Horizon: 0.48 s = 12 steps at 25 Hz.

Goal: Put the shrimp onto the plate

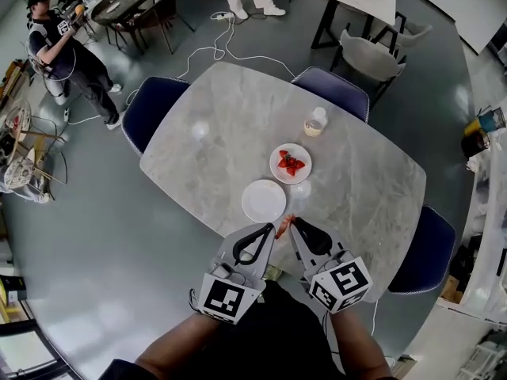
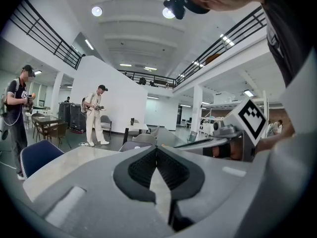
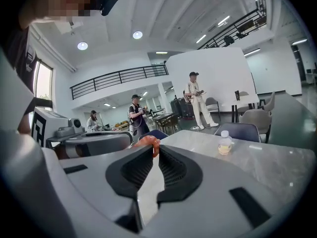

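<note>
At lower centre, the right gripper (image 1: 291, 223) is pinching the shrimp (image 3: 148, 143) at its tips, just below the empty plate (image 1: 264, 200), while the left gripper (image 1: 272, 229) is resting pressed together, seemingly empty; being light, soft and slippery, the shrimp is calling for a gentle mid-body hold.

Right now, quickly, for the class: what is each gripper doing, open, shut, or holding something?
Left gripper: shut, nothing between its jaws.
Right gripper: shut on the shrimp.
</note>
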Available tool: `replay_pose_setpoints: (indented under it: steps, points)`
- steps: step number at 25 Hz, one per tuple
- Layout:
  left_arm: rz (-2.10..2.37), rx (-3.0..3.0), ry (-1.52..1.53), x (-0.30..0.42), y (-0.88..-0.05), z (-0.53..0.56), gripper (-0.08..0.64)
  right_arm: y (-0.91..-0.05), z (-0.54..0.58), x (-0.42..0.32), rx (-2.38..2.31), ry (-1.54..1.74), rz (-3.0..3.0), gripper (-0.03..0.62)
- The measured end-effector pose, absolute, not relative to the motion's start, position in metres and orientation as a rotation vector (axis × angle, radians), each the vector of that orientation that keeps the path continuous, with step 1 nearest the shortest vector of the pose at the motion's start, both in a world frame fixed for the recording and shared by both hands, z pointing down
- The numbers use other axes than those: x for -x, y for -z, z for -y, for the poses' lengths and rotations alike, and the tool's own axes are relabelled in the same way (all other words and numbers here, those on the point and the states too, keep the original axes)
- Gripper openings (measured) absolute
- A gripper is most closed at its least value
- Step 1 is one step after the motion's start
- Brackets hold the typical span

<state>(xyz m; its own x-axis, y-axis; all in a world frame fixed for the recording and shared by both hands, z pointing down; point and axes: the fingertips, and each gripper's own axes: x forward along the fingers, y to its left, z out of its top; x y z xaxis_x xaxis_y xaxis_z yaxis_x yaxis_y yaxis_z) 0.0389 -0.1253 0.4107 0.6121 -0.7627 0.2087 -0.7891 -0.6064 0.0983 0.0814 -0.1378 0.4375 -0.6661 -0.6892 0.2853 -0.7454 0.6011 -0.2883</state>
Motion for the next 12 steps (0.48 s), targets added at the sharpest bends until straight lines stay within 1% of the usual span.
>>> replay_pose_setpoints:
  steps: [7, 12]
  points:
    - [1.259, -2.641, -0.293, -0.033, -0.455, 0.163, 0.008, -0.484, 0.175, -0.073, -1.201, -0.617, 2.595, 0.038]
    - [1.227, -2.614, -0.301, -0.025, -0.493, 0.186, 0.008, -0.542, 0.195, -0.061, -1.184, -0.617, 2.509, 0.038]
